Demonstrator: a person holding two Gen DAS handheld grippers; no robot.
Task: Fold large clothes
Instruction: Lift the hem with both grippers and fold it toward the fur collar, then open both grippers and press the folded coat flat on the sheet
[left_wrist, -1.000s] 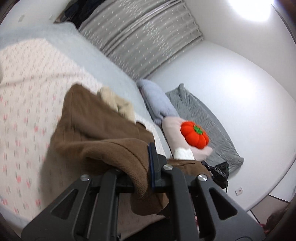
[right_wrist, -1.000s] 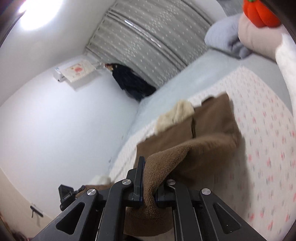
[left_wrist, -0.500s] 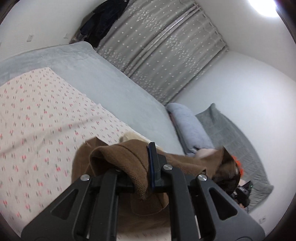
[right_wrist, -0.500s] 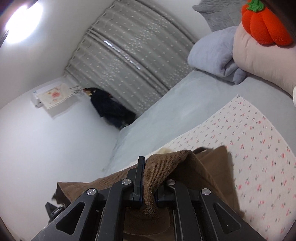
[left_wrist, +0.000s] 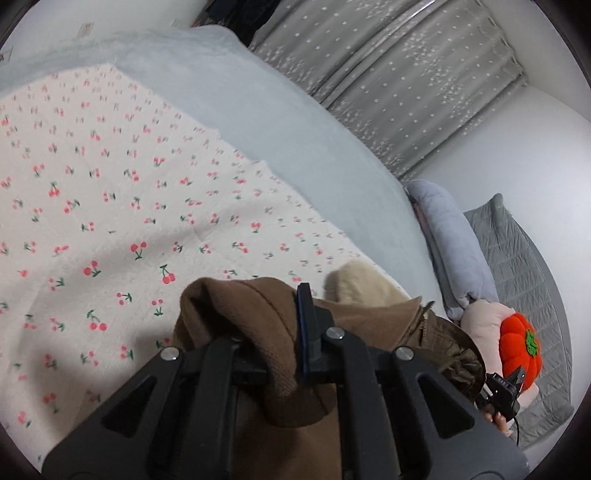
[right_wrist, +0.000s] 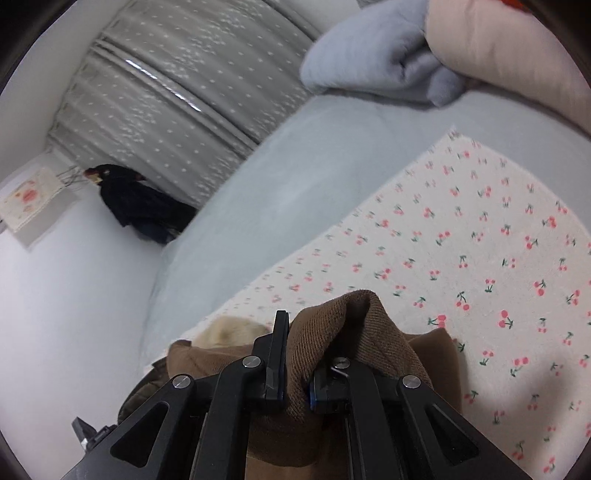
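A large brown jacket (left_wrist: 243, 310) with cream fleece lining (left_wrist: 358, 284) hangs bunched from both grippers above the cherry-print sheet (left_wrist: 110, 206). My left gripper (left_wrist: 277, 332) is shut on a ribbed brown edge of the jacket. My right gripper (right_wrist: 295, 354) is shut on another ribbed edge of the same jacket (right_wrist: 332, 332). The cream lining (right_wrist: 229, 332) shows left of the right gripper. The rest of the jacket is hidden under the gripper bodies.
The cherry-print sheet (right_wrist: 480, 240) lies over a pale blue blanket (left_wrist: 288, 122). A blue-grey pillow (left_wrist: 454, 243), a pink pillow (right_wrist: 509, 48) and an orange pumpkin plush (left_wrist: 521, 354) sit at the bed's head. Grey curtains (right_wrist: 177, 92) and dark hanging clothes (right_wrist: 140, 203) are behind.
Both grippers have carried the jacket's edges up and toward me, so most of the jacket now hangs close beneath them and more bare sheet shows beyond.
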